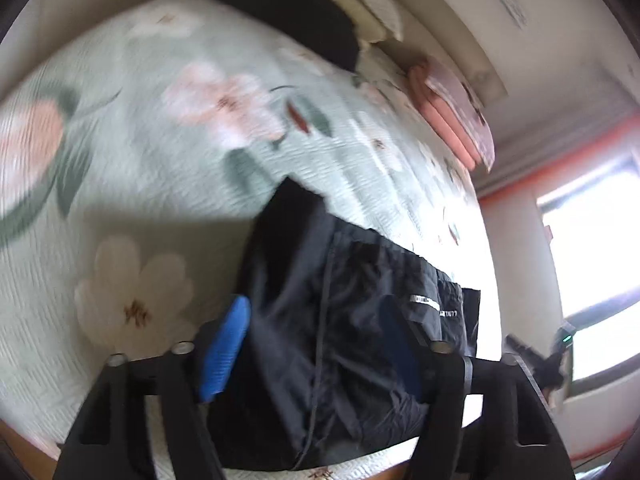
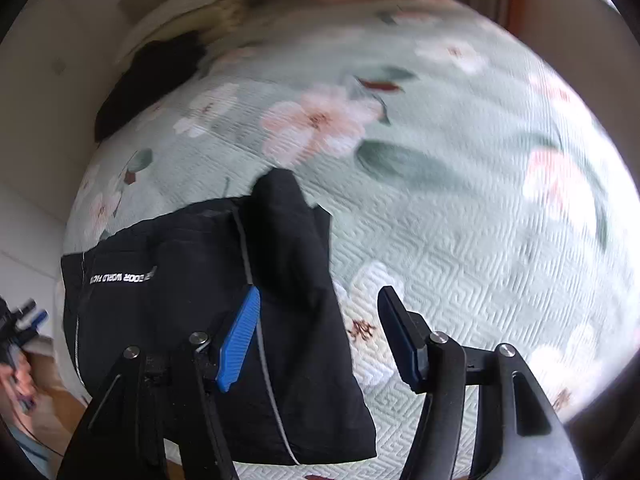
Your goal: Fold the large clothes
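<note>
A black garment with white lettering lies folded into a block on the green floral bedspread near the bed's front edge, in the left wrist view (image 1: 340, 340) and the right wrist view (image 2: 224, 300). My left gripper (image 1: 320, 340) is open, its blue fingers (image 1: 226, 348) either side of the garment's one end. My right gripper (image 2: 320, 332) is open too: its left finger (image 2: 240, 340) is over the garment's other end and its right finger (image 2: 400, 340) is over the bare bedspread (image 2: 460, 220). Neither grips the cloth.
A second dark garment (image 1: 296, 12) lies at the far end of the bed, also in the right wrist view (image 2: 152, 80). Pink folded bedding (image 1: 452, 120) sits by the headboard. A bright window (image 1: 592, 260) is on the right; the wooden bed edge (image 1: 24, 440) runs along the front.
</note>
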A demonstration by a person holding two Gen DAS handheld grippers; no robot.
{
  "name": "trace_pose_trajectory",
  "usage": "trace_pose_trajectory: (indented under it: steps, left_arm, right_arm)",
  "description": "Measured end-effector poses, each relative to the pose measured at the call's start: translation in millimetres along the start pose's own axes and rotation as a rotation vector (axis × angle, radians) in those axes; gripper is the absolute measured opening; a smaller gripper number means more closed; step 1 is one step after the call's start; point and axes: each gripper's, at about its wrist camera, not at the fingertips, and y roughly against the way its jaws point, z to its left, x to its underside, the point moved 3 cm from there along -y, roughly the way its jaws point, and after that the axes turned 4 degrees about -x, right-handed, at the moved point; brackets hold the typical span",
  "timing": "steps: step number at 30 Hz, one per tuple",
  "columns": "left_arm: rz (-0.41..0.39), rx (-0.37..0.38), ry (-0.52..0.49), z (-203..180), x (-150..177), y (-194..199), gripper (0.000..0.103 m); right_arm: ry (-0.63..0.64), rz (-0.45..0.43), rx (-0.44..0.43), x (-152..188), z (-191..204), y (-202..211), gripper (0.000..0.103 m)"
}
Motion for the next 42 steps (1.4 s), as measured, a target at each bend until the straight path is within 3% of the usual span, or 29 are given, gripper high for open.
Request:
trace_pose_trajectory:
  steps: [2, 3, 6, 7, 10, 12, 13, 14, 17, 20, 21, 24, 27, 28, 29, 35, 37, 42]
  left_arm:
    - [0.048, 0.03, -0.037, -20, -5, -18, 0.078]
    - [0.078, 0.022, -0.065, -30, -4, -33, 0.078]
    - [0.16, -0.105, -0.141, -33, 3, -92, 0.072]
    - [0.189, -0.134, -0.127, -26, 7, -107, 0.06]
    - [0.161, -0.148, -0.052, -2, 5, -130, 0.057]
    - [0.142, -0.139, 0.037, 17, -1, -134, 0.051]
    - [0.147, -0.143, 0.072, 23, -3, -136, 0.041]
    - [0.154, -0.137, 0.094, 27, -4, -138, 0.04]
    - [0.175, -0.169, 0.061, 24, -7, -143, 0.04]
    - [0.194, -0.244, -0.001, 10, -9, -136, 0.04]
    - [0.201, -0.253, -0.026, 3, -7, -137, 0.04]
    - [0.211, -0.184, -0.133, -25, -3, -105, 0.04]
    - [0.174, -0.208, -0.247, -55, -1, -61, 0.04]
    - [0.162, -0.213, -0.267, -62, -1, -50, 0.04]
    - [0.101, -0.176, -0.205, -72, -1, -32, 0.041]
    - [-0.058, -0.267, -0.346, -136, 2, 85, 0.056]
    - [-0.094, -0.302, -0.354, -156, 4, 118, 0.064]
    - [-0.191, -0.414, -0.35, -200, 8, 180, 0.071]
  right_arm:
    - [0.125, 0.017, -0.022, -8, 55, -12, 0.07]
    - [0.171, 0.031, -0.031, 7, 81, -13, 0.07]
    - [0.256, 0.104, -0.074, 44, 106, -52, 0.068]
    - [0.267, 0.134, -0.069, 46, 112, -80, 0.067]
    - [0.212, 0.262, -0.049, 52, 91, -158, 0.069]
    - [0.091, 0.268, -0.11, 47, 69, -175, 0.077]
    - [0.066, 0.266, -0.113, 45, 66, -180, 0.077]
    - [0.055, 0.265, -0.103, 45, 67, -183, 0.078]
    - [0.083, 0.256, -0.048, 48, 74, -183, 0.079]
    - [0.019, 0.29, -0.068, 44, 67, -178, 0.079]
    - [0.0, 0.293, -0.069, 42, 64, -173, 0.078]
    - [-0.028, 0.255, -0.072, 30, 56, -129, 0.079]
    - [-0.038, 0.188, -0.075, 19, 53, -74, 0.08]
    - [-0.034, 0.172, -0.069, 17, 54, -57, 0.08]
    - [-0.034, 0.158, -0.064, 15, 57, -37, 0.08]
    - [-0.084, 0.099, -0.089, 18, 82, 80, 0.085]
    - [-0.076, 0.098, -0.079, 22, 95, 112, 0.086]
    - [0.0, 0.063, -0.017, 26, 127, 185, 0.087]
